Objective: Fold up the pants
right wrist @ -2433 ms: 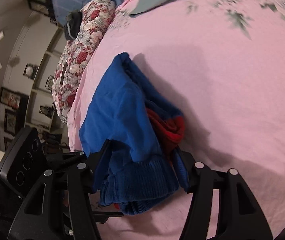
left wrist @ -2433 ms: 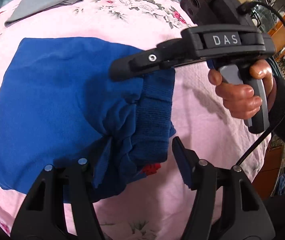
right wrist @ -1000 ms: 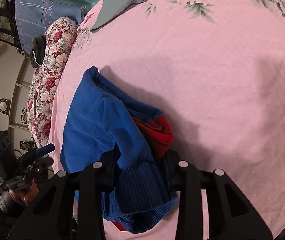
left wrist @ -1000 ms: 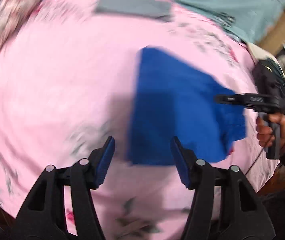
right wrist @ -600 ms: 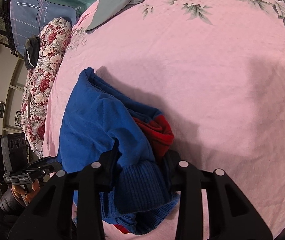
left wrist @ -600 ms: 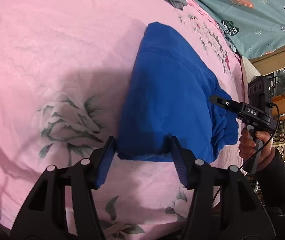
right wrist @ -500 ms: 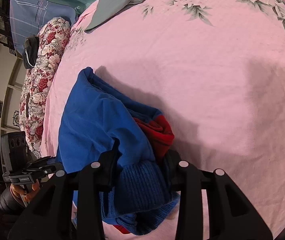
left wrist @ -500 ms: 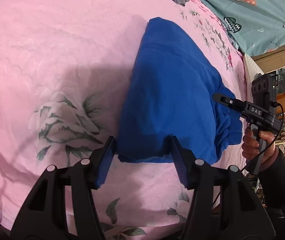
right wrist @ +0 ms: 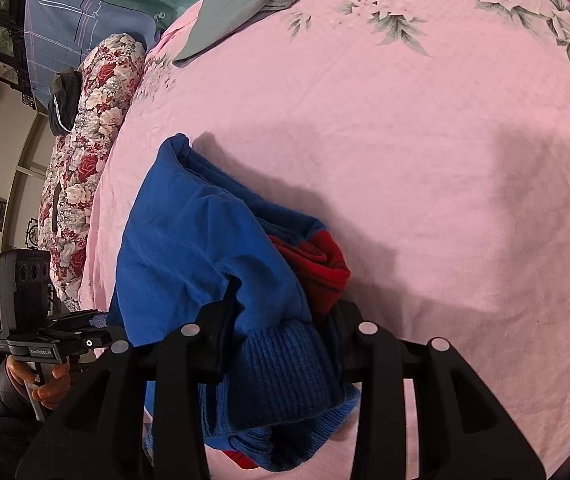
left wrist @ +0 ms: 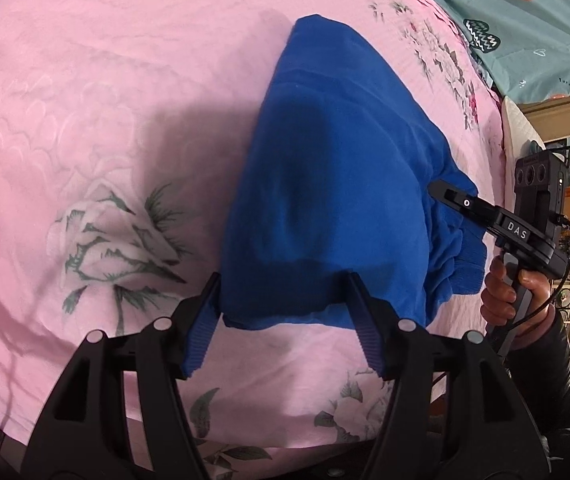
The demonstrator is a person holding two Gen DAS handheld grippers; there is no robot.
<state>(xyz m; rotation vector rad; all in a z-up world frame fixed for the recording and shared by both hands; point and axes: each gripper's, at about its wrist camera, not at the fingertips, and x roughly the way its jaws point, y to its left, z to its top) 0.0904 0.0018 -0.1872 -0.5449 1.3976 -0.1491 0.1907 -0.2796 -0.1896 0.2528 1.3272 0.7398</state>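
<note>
The blue pants lie folded in a thick bundle on the pink flowered bedspread of a bed, with a red lining showing at the open side. The right gripper has its fingers clamped on the ribbed blue cuff end of the bundle. The left gripper stands over the opposite folded edge, its fingers opening, with the edge of the cloth between them but not pressed. No containers are in view. Farther up the bed lies a grey-green garment, beside a teal printed cover. A flowered bolster runs along the bed's side, with a dark item on it.
</note>
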